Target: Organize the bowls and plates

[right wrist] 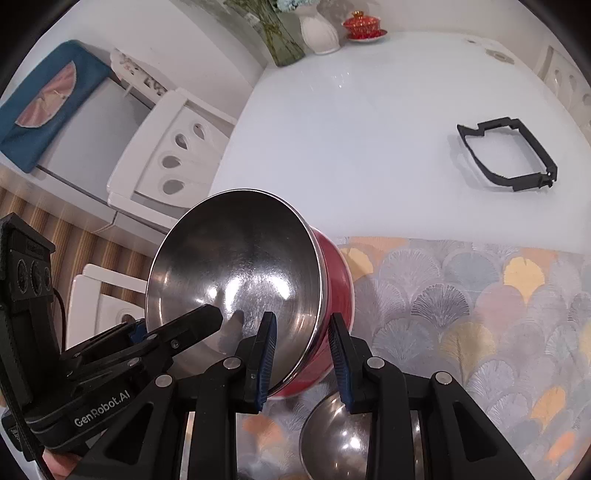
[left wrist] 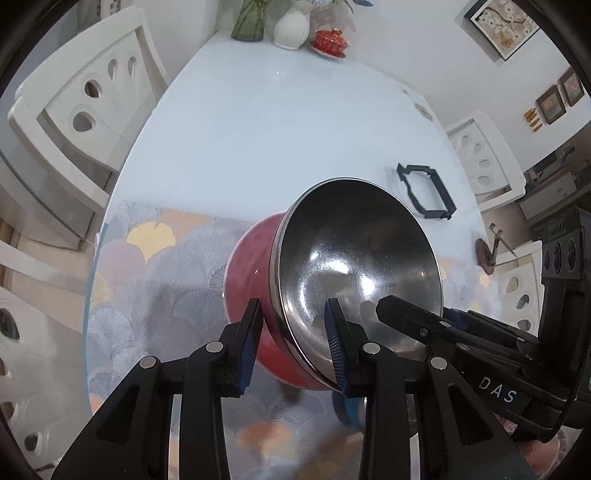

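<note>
Bowl [left wrist: 354, 273], red outside and shiny steel inside, is hanging tilted in the air over a fan-patterned placemat [left wrist: 147, 288] at the near end of a pale blue table [left wrist: 266, 122]. Both claws are pinching its rim from opposite sides: the left gripper [left wrist: 295, 347] is clamping the lower rim with one blue pad inside and one outside, and the right gripper [right wrist: 303, 354] is doing the same, each nearly closed on the thin metal wall.

A second steel bowl [right wrist: 340, 443] is sitting on the placemat just below, partly hidden behind the right claw's fingers. Judging from this, the red bowl is being brought towards it for stacking, so the tidying looks to be in its middle, with the nesting not yet done.

No plates are showing anywhere. The lower bowl's outside colour is hard to make out. A black plastic frame [right wrist: 509, 155] is lying farther off on the table, and vases [left wrist: 291, 29] are standing at the far edge.
</note>
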Tool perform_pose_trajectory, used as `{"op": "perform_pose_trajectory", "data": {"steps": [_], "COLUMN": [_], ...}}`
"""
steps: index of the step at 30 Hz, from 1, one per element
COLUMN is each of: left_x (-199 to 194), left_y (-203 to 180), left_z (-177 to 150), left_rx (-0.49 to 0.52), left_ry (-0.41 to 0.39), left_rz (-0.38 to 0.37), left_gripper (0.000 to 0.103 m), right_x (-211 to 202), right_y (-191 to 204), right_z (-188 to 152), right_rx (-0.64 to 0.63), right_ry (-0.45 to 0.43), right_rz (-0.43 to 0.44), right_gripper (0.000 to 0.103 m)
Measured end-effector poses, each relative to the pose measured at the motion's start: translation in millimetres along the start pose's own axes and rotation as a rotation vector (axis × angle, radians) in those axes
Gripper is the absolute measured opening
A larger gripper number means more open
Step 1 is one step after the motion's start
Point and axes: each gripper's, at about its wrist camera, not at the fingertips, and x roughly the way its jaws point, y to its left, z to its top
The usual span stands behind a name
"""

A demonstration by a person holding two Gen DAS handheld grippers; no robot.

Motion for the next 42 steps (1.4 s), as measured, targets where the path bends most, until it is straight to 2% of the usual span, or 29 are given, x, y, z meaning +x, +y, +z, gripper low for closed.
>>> {"op": "perform_pose_trajectory", "data": {"steps": [16,22,42], "left_x": [18.9,18.7,17.2], "left_y": [22.8,22.4,19.4], "left_z": [4.2,4.9,3.7], "left_rx": [-0.009,-0.001,0.005], "left_ry": [0.035,0.034,0.037], "left_rz": [0.04,0.033,0.031], "left_gripper": [0.03,0.03,0.03], "right_x": [32.0,33.8,26.0], "right_y": [7.4,9.9,2.4], "right_z": [2.1,4.0,2.9], "right_rx": [-0.011,-0.016,0.012], "right_ry": [0.06,0.055,0.044], "right_rz": [-0.022,-0.057,-0.056], "right_gripper": [0.029,0.029,0.031]}}
